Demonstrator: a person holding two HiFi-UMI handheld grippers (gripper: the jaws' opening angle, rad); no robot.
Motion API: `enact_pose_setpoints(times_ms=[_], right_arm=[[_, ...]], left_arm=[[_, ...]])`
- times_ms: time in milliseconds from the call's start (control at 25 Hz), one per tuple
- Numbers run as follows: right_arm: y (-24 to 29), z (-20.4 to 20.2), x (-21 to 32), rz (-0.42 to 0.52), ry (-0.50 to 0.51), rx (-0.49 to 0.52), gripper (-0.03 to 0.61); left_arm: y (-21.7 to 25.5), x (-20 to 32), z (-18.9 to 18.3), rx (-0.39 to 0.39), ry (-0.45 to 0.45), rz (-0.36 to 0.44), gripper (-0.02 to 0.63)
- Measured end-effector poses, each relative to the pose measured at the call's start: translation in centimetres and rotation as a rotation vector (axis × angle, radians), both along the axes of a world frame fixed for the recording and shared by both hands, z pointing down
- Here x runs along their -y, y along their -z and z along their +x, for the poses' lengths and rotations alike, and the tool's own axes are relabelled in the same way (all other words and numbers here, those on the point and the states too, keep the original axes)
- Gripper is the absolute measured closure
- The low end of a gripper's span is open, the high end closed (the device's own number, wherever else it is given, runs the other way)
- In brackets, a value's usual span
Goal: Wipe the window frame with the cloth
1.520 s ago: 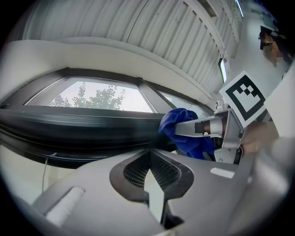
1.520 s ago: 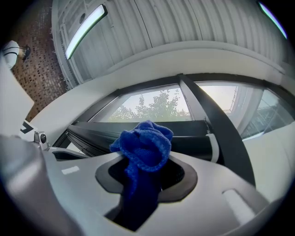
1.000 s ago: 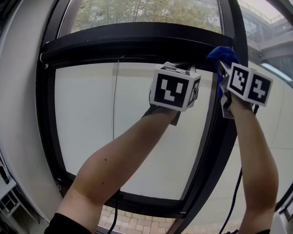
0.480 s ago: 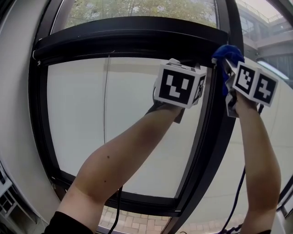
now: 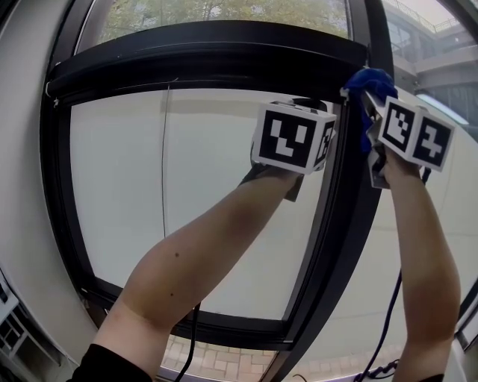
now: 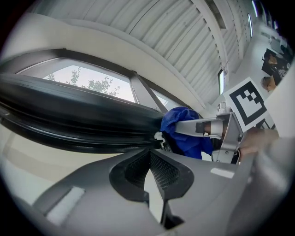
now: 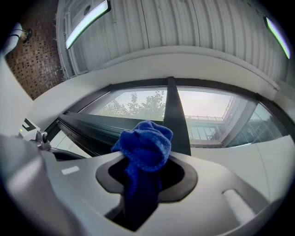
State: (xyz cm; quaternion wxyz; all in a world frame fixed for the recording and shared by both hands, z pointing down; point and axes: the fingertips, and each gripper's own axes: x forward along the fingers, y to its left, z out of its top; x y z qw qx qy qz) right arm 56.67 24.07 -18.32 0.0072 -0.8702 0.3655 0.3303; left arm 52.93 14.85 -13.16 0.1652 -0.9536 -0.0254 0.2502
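A black window frame point(image 5: 202, 56) spans the head view, with a vertical post point(image 5: 351, 194) at the right. My right gripper point(image 5: 367, 101) is shut on a bunched blue cloth point(image 5: 367, 83), held against the post near its upper corner. The right gripper view has the blue cloth point(image 7: 144, 150) bulging out between the jaws in front of the post point(image 7: 176, 120). My left gripper point(image 5: 302, 104) is raised just left of the post, under the top bar. Its jaws point(image 6: 148, 159) are shut with nothing between them, and the cloth point(image 6: 184, 133) shows just beyond them.
A thin cord point(image 5: 163, 160) hangs down the pale pane at the left. A white wall point(image 5: 26, 246) borders the frame's left side. A black cable point(image 5: 385, 328) dangles below my right forearm. Trees show through the upper glass point(image 5: 216, 11).
The view has drifted so the frame sits slightly further left and higher. Both grippers have stayed near the upper right corner, the cloth still at the post.
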Motion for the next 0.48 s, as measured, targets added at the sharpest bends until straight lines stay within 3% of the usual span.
enact_pose_setpoints(times_ms=[480], right_arm=[[-1.7,0.2,0.7,-0.039,-0.039,0.022,0.437]], left_arm=[[-1.3,0.4,0.4,0.033,-0.018,0.01,0.623]])
